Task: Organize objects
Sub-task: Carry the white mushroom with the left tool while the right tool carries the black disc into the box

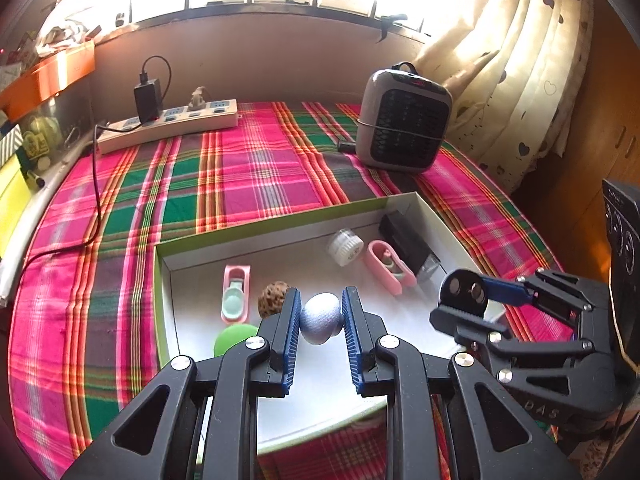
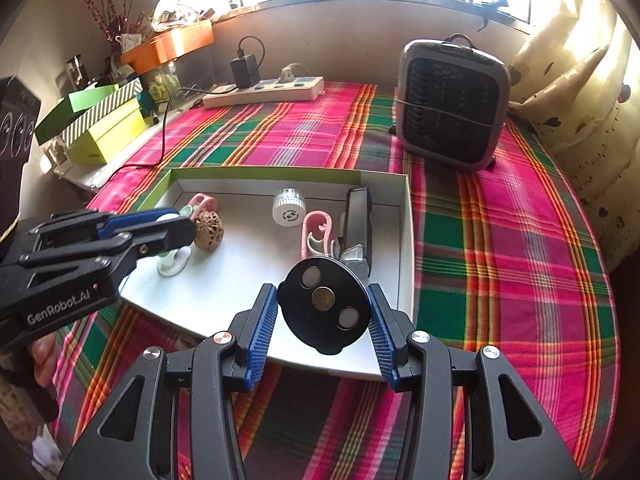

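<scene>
My left gripper point(image 1: 320, 316) is shut on a small silvery egg-shaped ball point(image 1: 319, 320), held just above the floor of a white box with a green rim point(image 1: 280, 222). My right gripper point(image 2: 324, 308) is shut on a black round disc point(image 2: 325, 304) with three metal studs, over the box's near right corner point(image 2: 406, 240). In the left wrist view the right gripper point(image 1: 472, 296) shows at the right with the disc point(image 1: 464, 288). In the right wrist view the left gripper point(image 2: 180, 228) reaches in from the left beside a walnut point(image 2: 208, 230).
In the box lie a walnut point(image 1: 272, 300), a pink-and-mint clip point(image 1: 236, 294), a green ball point(image 1: 234, 338), a white cap point(image 1: 345, 246), a pink holder point(image 1: 390, 266) and a black device point(image 1: 408, 246). A heater point(image 2: 452, 104) and power strip point(image 2: 264, 90) stand on the plaid cloth behind.
</scene>
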Demonstrator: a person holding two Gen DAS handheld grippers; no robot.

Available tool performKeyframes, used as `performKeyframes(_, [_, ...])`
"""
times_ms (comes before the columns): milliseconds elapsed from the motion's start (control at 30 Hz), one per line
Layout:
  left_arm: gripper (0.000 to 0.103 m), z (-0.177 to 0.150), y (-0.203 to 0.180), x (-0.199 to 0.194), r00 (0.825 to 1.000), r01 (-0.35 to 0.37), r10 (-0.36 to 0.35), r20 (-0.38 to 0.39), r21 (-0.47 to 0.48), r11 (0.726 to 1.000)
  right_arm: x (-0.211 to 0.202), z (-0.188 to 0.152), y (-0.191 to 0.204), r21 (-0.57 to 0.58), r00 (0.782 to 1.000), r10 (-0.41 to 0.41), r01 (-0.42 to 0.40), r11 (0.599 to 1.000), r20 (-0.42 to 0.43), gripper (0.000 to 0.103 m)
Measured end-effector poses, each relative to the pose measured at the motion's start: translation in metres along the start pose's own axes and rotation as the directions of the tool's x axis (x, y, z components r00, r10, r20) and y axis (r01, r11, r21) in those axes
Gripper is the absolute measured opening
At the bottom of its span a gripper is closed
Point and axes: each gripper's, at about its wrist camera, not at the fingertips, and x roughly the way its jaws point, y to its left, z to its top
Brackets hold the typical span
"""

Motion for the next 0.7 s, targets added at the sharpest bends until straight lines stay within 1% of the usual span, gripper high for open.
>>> performKeyframes(333, [0.020, 0.018, 0.002, 0.026, 1.000, -0.017, 0.017, -0.019, 0.007, 1.000, 0.014, 0.003, -0.001, -0.033, 0.999, 0.004, -0.005, 0.999, -0.046, 0.046])
performKeyframes(500, [0.020, 0.024, 0.001, 0.037, 0.999, -0.027, 0.028, -0.026, 0.012, 1.000, 0.020, 0.003, -0.003, -0.045, 0.998, -0.013, 0.011, 0.999, -0.063, 0.046])
performKeyframes(700, [0.020, 0.028, 0.003, 0.050, 0.998, -0.048, 0.048, -0.042, 0.010, 0.999, 0.024, 0.004, -0.003, -0.066, 0.997, -0.044, 0.040, 0.997, -0.060, 0.046])
